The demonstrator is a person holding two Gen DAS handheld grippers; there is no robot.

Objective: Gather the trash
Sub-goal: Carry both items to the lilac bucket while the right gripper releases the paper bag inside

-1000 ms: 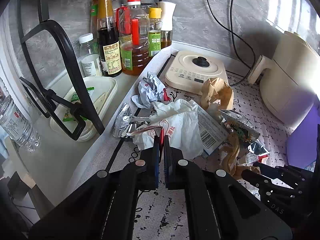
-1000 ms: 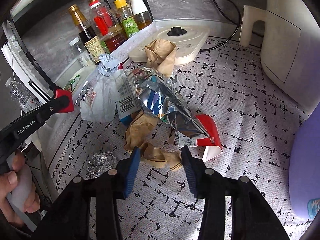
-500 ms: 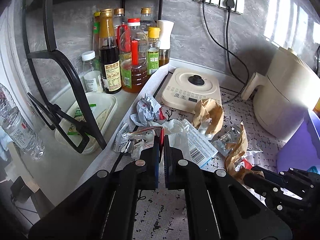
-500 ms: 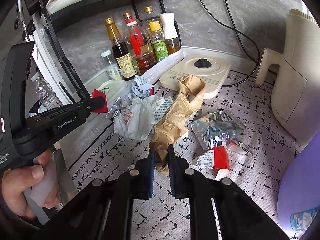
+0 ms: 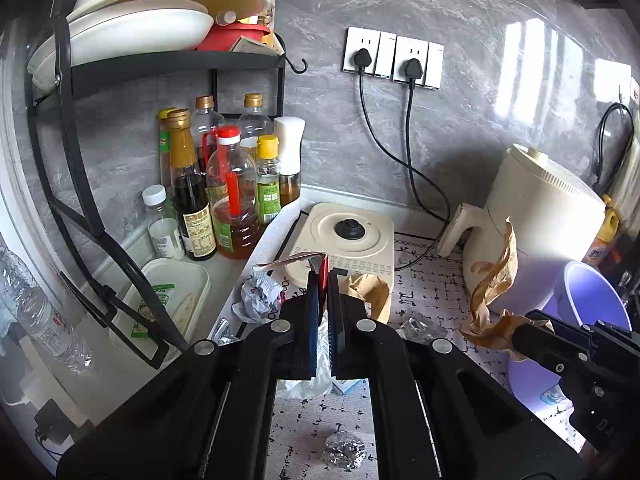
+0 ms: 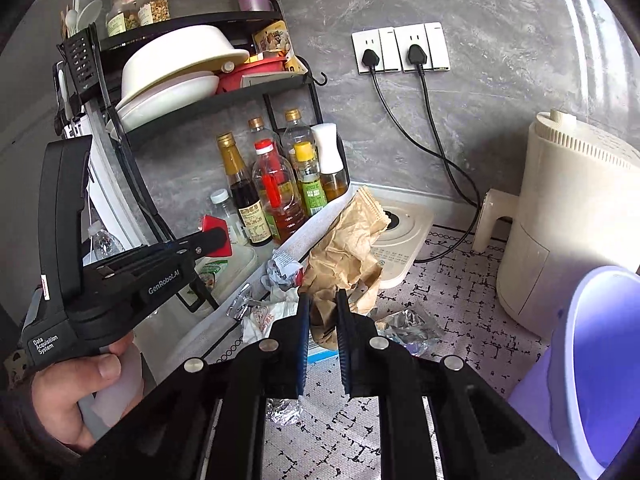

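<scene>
My left gripper (image 5: pixel 323 280) is shut on a white plastic bag (image 5: pixel 308 384) that hangs below its jaws, lifted above the counter. My right gripper (image 6: pixel 322 300) is shut on a crumpled brown paper bag (image 6: pixel 344 240), which also shows in the left wrist view (image 5: pixel 494 292), held up near a purple bin (image 6: pixel 596 364). More trash lies on the patterned mat: a crumpled white paper (image 5: pixel 258 294), a second brown paper bag (image 5: pixel 370 290), silver foil wrappers (image 6: pixel 408 322) and a foil ball (image 5: pixel 344 448).
Sauce and oil bottles (image 5: pixel 232 192) stand at the back left under a black rack with bowls (image 5: pixel 140 28). A cream induction cooker (image 5: pixel 348 236) and a cream air fryer (image 5: pixel 544 232) sit against the wall, with cords to wall sockets (image 5: pixel 394 58). A plastic food tray (image 5: pixel 172 300) lies left.
Both grippers have risen from the counter. The left lifted the white bag clear of the pile; the right, open a second ago, closed on the brown paper bag and raised it.
</scene>
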